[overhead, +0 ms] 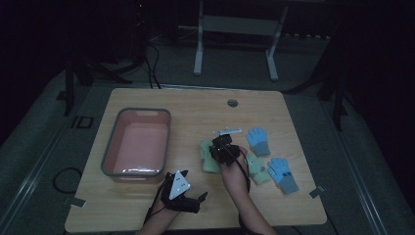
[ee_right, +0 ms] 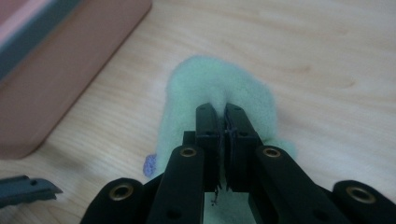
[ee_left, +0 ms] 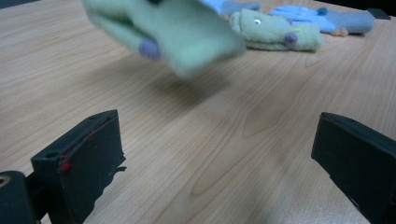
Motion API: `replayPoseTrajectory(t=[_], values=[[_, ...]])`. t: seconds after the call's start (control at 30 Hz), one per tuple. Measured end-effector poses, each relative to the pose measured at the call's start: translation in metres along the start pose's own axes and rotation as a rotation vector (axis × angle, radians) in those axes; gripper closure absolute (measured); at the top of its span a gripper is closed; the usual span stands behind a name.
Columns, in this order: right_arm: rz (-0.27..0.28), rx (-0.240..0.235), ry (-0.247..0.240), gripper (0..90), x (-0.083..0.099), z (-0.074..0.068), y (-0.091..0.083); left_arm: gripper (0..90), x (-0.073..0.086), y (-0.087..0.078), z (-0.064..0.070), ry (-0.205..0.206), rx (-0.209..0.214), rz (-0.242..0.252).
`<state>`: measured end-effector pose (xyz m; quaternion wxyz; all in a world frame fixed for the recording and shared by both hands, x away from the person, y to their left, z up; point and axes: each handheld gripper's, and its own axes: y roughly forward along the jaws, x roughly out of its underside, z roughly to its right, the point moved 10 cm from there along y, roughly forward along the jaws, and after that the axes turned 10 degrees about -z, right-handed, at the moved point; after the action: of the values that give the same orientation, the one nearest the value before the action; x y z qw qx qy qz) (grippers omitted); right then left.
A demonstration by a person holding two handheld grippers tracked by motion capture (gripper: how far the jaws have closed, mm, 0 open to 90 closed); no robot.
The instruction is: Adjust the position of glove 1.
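The right tool (overhead: 221, 145), its black jaws pinched tight on a pale green knitted glove (overhead: 209, 155), holds the fabric just above the light wooden surface (overhead: 195, 105); the right forearm rises from the bottom edge towards 12 o'clock, wrist straight. In the right gripper view the glove (ee_right: 219, 88) bunches around the closed jaws. The left tool (overhead: 188, 198) rests low at about 7 o'clock of the glove, jaws spread wide and holding nothing, hand angled towards 3 o'clock. A pink plastic tub with a grey rim (overhead: 110, 147) stands at 9 o'clock of the glove. A second green glove (overhead: 258, 171) and two blue knitted gloves (overhead: 258, 140) (overhead: 284, 174) lie at 3 o'clock
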<state>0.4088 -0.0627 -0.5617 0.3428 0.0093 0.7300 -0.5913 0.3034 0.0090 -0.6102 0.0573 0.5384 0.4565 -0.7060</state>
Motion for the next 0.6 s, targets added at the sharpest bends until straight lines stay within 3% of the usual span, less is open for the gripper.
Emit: replayPoseTrajectory(t=[0.2,0.4,0.53,0.6], values=[[-0.028,0.034,0.009,85.7,0.008,0.008,0.019,2.4,0.000,0.000,0.001,-0.001,0.003,-0.001],[-0.064,0.066,-0.030,85.2,0.011,0.012,0.040,2.4,0.000,0.000,0.001,0.001,0.004,-0.002],[-0.087,0.061,-0.039,83.4,0.016,0.014,0.054,2.4,0.000,0.000,0.001,0.005,0.006,-0.004],[-0.071,0.055,-0.038,82.5,0.016,0.015,0.056,2.4,0.000,0.000,0.001,0.005,0.007,-0.004]])
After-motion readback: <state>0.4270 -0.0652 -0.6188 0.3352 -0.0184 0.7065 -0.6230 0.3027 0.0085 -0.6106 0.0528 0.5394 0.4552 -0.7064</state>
